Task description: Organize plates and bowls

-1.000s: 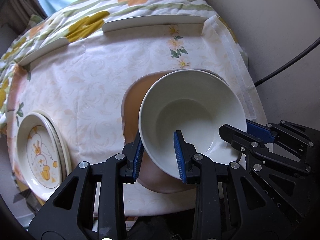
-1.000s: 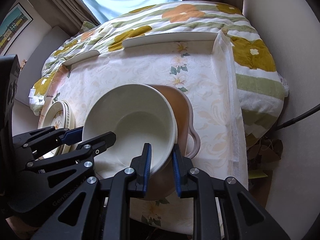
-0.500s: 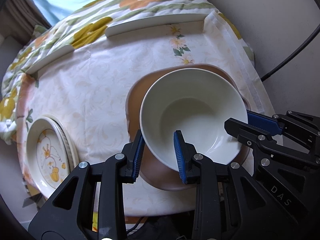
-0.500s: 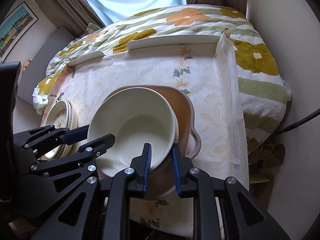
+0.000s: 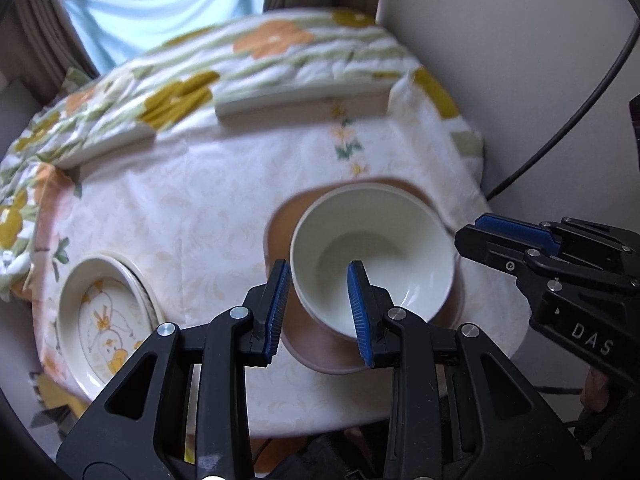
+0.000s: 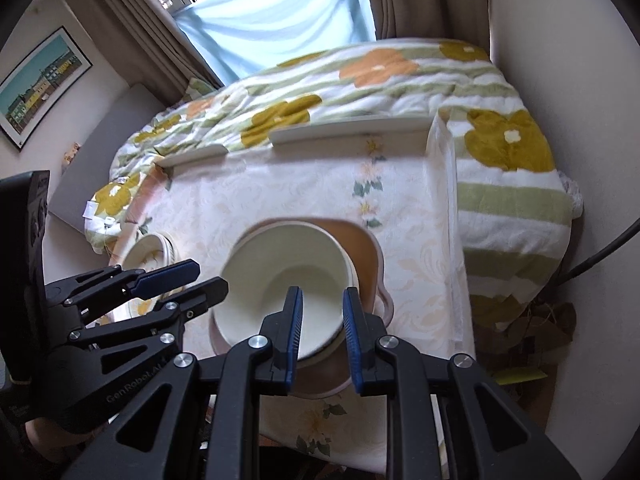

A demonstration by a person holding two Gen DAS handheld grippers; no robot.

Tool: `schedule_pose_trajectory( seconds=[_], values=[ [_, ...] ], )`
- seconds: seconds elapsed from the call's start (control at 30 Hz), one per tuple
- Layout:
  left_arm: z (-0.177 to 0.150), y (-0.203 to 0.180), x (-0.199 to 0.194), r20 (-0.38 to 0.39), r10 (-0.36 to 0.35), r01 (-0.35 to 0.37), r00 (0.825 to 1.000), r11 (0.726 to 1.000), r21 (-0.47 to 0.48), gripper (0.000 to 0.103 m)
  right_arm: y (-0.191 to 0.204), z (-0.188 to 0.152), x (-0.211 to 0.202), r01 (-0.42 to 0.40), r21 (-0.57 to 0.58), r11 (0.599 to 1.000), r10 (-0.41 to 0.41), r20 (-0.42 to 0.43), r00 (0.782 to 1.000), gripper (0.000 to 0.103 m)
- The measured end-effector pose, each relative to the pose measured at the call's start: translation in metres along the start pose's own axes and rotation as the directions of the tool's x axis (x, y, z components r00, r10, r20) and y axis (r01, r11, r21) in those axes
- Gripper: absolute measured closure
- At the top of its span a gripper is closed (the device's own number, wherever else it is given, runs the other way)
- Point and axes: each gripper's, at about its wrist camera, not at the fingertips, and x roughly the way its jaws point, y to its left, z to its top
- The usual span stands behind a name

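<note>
Bowl (image 5: 372,264) rim gripped by both grippers, left (image 5: 320,308), right (image 6: 322,330), above brown plate (image 5: 280,224). Fingers kept clamped, bowl level, lift matched.

bowl (image 5: 372,248): glossy ceramic | tablecloth (image 5: 192,208): patterned cloth | quilt (image 6: 512,196): soft fabric
</note>
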Motion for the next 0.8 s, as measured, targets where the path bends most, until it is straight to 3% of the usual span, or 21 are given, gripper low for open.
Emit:
schedule_pose_trajectory(
  seconds=[0.07, 0.1, 0.13, 0.17, 0.2, 0.23, 0.3, 0.5, 0.7, 0.8],
  values=[
    [0.001, 0.002, -0.022, 0.080, 0.009, -0.009, 0.997, 1.000, 0.001, 0.076, 0.006, 0.002, -0.016, -0.012, -0.023, 1.000, 0.013, 0.043, 0.999, 0.084],
    [0.001, 0.002, -0.032, 0.115, 0.029, -0.029, 0.993, 1.000, 0.000, 0.072, 0.009, 0.002, -0.025, -0.013, -0.039, 0.999, 0.016, 0.065, 0.998, 0.080],
    [0.001, 0.005, -0.040, 0.140, 0.053, -0.053, 0.989, 0.999, -0.004, 0.060, 0.011, 0.002, -0.032, -0.012, -0.053, 0.999, 0.017, 0.084, 0.996, 0.073],
    [0.000, 0.006, -0.046, 0.165, 0.073, -0.072, 0.984, 0.997, -0.011, 0.049, 0.014, 0.001, -0.040, -0.013, -0.067, 0.998, 0.020, 0.108, 0.994, 0.045],
    [-0.001, 0.009, -0.052, 0.189, 0.086, -0.083, 0.978, 0.996, -0.020, 0.016, 0.016, 0.001, -0.045, -0.014, -0.076, 0.997, 0.023, 0.127, 0.992, 0.012],
    [-0.002, 0.012, -0.057, 0.210, 0.095, -0.091, 0.973, 0.995, -0.029, 0.001, 0.017, 0.000, -0.051, -0.007, -0.082, 0.997, 0.020, 0.152, 0.988, 0.003],
    [-0.007, 0.020, -0.066, 0.244, 0.102, -0.094, 0.964, 0.995, -0.044, 0.000, 0.017, -0.003, -0.059, 0.030, -0.079, 0.996, -0.014, 0.193, 0.981, 0.001],
    [-0.022, 0.040, -0.071, 0.198, 0.088, -0.080, 0.976, 0.996, -0.048, 0.000, 0.006, -0.012, -0.064, 0.103, -0.033, 0.994, -0.097, 0.151, 0.984, 0.001],
    [-0.035, 0.051, -0.040, 0.033, 0.061, -0.060, 0.998, 0.998, -0.023, 0.000, -0.003, -0.019, -0.056, 0.169, -0.018, 0.985, -0.168, 0.057, 0.984, 0.001],
    [-0.040, 0.054, -0.015, -0.069, 0.034, -0.034, 0.997, 0.999, 0.007, 0.000, -0.009, -0.020, -0.030, 0.204, -0.032, 0.979, -0.205, -0.070, 0.976, 0.001]
  ],
)
